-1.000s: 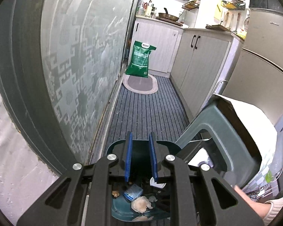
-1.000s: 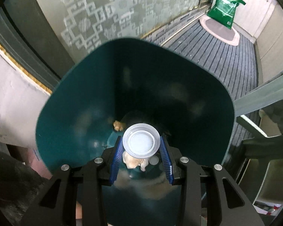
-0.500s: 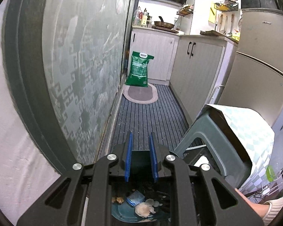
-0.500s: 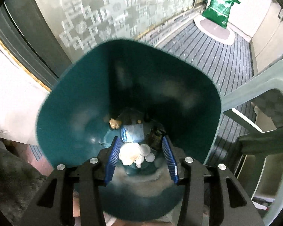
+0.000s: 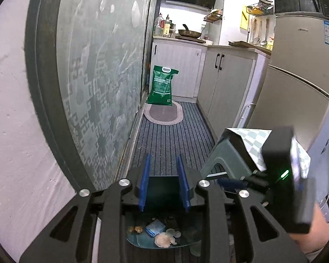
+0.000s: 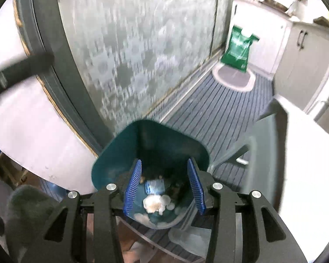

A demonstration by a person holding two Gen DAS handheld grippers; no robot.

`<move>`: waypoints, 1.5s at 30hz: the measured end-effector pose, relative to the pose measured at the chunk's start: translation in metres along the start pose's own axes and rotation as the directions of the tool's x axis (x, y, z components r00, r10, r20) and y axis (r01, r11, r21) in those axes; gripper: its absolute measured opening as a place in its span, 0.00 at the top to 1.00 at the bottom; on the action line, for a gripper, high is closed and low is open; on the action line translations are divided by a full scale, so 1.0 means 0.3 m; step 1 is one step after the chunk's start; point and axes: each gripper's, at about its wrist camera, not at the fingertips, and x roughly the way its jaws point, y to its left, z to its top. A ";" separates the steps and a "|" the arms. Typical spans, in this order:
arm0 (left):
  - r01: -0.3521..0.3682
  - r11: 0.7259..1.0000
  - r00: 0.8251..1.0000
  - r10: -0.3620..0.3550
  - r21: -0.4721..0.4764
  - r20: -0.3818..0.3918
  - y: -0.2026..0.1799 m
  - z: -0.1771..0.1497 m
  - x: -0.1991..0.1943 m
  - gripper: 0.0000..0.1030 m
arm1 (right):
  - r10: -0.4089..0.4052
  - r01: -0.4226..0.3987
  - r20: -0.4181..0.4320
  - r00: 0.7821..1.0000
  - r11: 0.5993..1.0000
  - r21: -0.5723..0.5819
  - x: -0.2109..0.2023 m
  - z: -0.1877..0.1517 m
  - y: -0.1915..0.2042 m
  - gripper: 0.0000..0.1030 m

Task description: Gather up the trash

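Kitchen floor, teal bin (image 6: 120, 153), scraps inside (image 6: 155, 203)

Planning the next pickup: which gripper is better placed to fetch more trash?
Right. The right gripper hangs empty and open above the bin; the left gripper has the bin's lid between its just-opening jaws.

Floor (image 5: 171, 140): dark carpet runner with pale lengthwise stripes, running along the frosted patterned glass partition (image 5: 103, 70).

Landmark: green sack (image 5: 162, 86), upright at the far end of the floor.

- Oval mat (image 5: 163, 114), grey with a pale border; lies flat just in front of the green sack, touching its base.
- Grey-green plastic stool (image 5: 227, 156); legs on the carpet, well nearer than the sack, on the cabinet side.
- Teal bin (image 6: 147, 144); nearest the camera, well apart from the sack, holding scraps of litter.
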 end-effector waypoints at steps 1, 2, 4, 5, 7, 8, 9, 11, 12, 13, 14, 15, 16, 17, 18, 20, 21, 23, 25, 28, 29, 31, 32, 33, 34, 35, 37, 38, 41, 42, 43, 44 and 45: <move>-0.003 1.000 1.000 0.003 0.003 0.000 -0.009 0.001 -0.011 0.66 | -0.001 0.001 0.014 1.000 1.000 0.002 -0.028 0.002 -0.011 0.57; -0.006 1.000 1.000 0.006 0.005 0.000 -0.016 0.001 -0.021 0.64 | -0.005 0.005 0.032 0.999 1.000 0.004 -0.065 0.005 -0.016 0.57; -0.012 1.000 1.000 0.012 0.011 -0.001 -0.037 0.001 -0.044 0.59 | -0.019 0.018 0.068 0.997 1.000 0.009 -0.134 0.007 -0.030 0.57; -0.017 1.000 1.000 0.017 0.016 -0.001 -0.048 0.000 -0.054 0.57 | -0.026 0.025 0.090 0.996 1.000 0.013 -0.175 0.008 -0.041 0.57; -0.019 1.000 1.000 0.019 0.020 0.001 -0.067 0.002 -0.070 0.52 | -0.040 0.039 0.128 0.991 0.999 0.016 -0.250 0.009 -0.061 0.57; -0.019 1.000 1.000 0.019 0.023 0.003 -0.072 0.001 -0.075 0.51 | -0.047 0.044 0.142 0.989 0.999 0.019 -0.278 0.011 -0.072 0.57; -0.020 0.999 1.000 0.020 0.027 0.006 -0.082 0.003 -0.083 0.50 | -0.053 0.050 0.156 0.986 0.999 0.021 -0.309 0.011 -0.084 0.57; -0.020 0.999 1.000 0.020 0.036 0.014 -0.106 0.010 -0.097 0.44 | -0.074 0.069 0.190 0.979 0.997 0.034 -0.378 0.010 -0.115 0.51; -0.019 0.999 1.000 0.019 0.038 0.018 -0.116 0.010 -0.101 0.40 | -0.092 0.086 0.203 0.975 0.995 0.041 -0.408 0.007 -0.131 0.47; -0.017 0.999 1.000 0.017 0.041 0.021 -0.123 0.011 -0.103 0.38 | -0.105 0.098 0.212 0.972 0.994 0.046 -0.428 0.005 -0.144 0.46; -0.014 0.999 1.000 0.013 0.044 0.021 -0.130 0.010 -0.102 0.38 | -0.115 0.106 0.221 0.968 0.993 0.052 -0.449 0.001 -0.156 0.46; -0.011 0.999 1.000 0.010 0.046 0.019 -0.134 0.008 -0.101 0.36 | -0.117 0.106 0.227 0.967 0.993 0.060 -0.469 -0.002 -0.174 0.42; -0.005 0.999 1.000 0.004 0.048 0.014 -0.142 0.004 -0.095 0.30 | -0.120 0.107 0.231 0.966 0.992 0.067 -0.483 -0.007 -0.186 0.37; 0.001 0.999 1.000 -0.002 0.051 0.010 -0.147 -0.001 -0.089 0.28 | -0.130 0.114 0.239 0.962 0.990 0.079 -0.499 -0.015 -0.201 0.34; 0.003 0.999 1.000 -0.003 0.053 0.008 -0.152 -0.006 -0.083 0.25 | -0.144 0.125 0.247 0.958 0.988 0.093 -0.513 -0.025 -0.214 0.26; 0.004 0.998 1.000 -0.005 0.055 0.015 -0.161 -0.021 -0.067 0.12 | -0.162 0.138 0.256 0.953 0.984 0.109 -0.529 -0.047 -0.233 0.20; 0.006 0.999 1.000 -0.007 0.053 0.021 -0.164 -0.028 -0.063 0.10 | -0.175 0.148 0.258 0.950 0.982 0.120 -0.534 -0.058 -0.244 0.17; 0.023 0.998 1.000 -0.024 0.056 0.019 -0.173 -0.045 -0.040 0.07 | -0.204 0.175 0.259 0.944 0.976 0.132 -0.535 -0.067 -0.259 0.14; 0.019 0.997 1.000 -0.021 0.072 0.023 -0.187 -0.063 -0.022 0.04 | -0.223 0.188 0.261 0.939 0.970 0.152 -0.532 -0.078 -0.278 0.10; 0.019 0.996 1.000 -0.020 0.085 0.011 -0.203 -0.091 0.006 0.03 | -0.219 0.182 0.242 0.945 0.969 0.166 -0.500 -0.098 -0.304 0.06; 0.016 0.996 1.000 -0.017 0.090 0.004 -0.209 -0.098 0.013 0.03 | -0.219 0.181 0.236 0.947 0.968 0.172 -0.490 -0.107 -0.311 0.05; 0.021 0.994 1.000 -0.021 0.103 -0.002 -0.221 -0.117 0.023 0.03 | -0.231 0.191 0.225 0.947 0.964 0.185 -0.477 -0.121 -0.320 0.03; 0.027 0.994 1.000 -0.027 0.105 -0.003 -0.226 -0.123 0.023 0.03 | -0.231 0.191 0.220 0.948 0.963 0.189 -0.470 -0.128 -0.323 0.03; 0.038 0.993 0.999 -0.037 0.109 -0.008 -0.230 -0.133 0.026 0.03 | -0.230 0.190 0.216 0.949 0.963 0.193 -0.467 -0.137 -0.324 0.03; 0.043 0.993 0.999 -0.041 0.110 -0.013 -0.234 -0.138 0.027 0.03 | -0.227 0.186 0.216 0.950 0.963 0.194 -0.466 -0.144 -0.321 0.03; 0.046 0.992 0.999 -0.044 0.115 -0.019 -0.240 -0.146 0.030 0.03 | -0.225 0.183 0.219 0.949 0.963 0.197 -0.468 -0.154 -0.317 0.03; 0.048 0.993 0.999 -0.045 0.112 -0.030 -0.247 -0.159 0.035 0.03 | -0.236 0.190 0.225 0.945 0.959 0.211 -0.475 -0.178 -0.310 0.03; 0.051 0.993 0.998 -0.047 0.107 -0.036 -0.249 -0.164 0.037 0.03 | -0.238 0.188 0.227 0.944 0.957 0.219 -0.479 -0.191 -0.307 0.03; 0.034 0.993 0.998 -0.028 0.112 -0.056 -0.256 -0.188 0.045 0.03 | -0.253 0.201 0.222 0.942 0.952 0.230 -0.478 -0.233 -0.297 0.03; 0.031 0.993 0.998 -0.024 0.115 -0.064 -0.258 -0.198 0.047 0.03 | -0.252 0.200 0.221 0.942 0.952 0.231 -0.477 -0.245 -0.295 0.03; 0.033 0.993 0.997 -0.025 0.115 -0.069 -0.259 -0.203 0.048 0.03 | -0.249 0.198 0.220 0.943 0.953 0.230 -0.474 -0.255 -0.292 0.03; 0.033 0.993 0.997 -0.025 0.112 -0.073 -0.257 -0.209 0.047 0.03 | -0.248 0.199 0.217 0.944 0.953 0.227 -0.471 -0.264 -0.287 0.03; 0.028 0.993 0.997 -0.020 0.112 -0.075 -0.255 -0.214 0.048 0.03 | -0.247 0.199 0.216 0.945 0.954 0.223 -0.469 -0.268 -0.284 0.03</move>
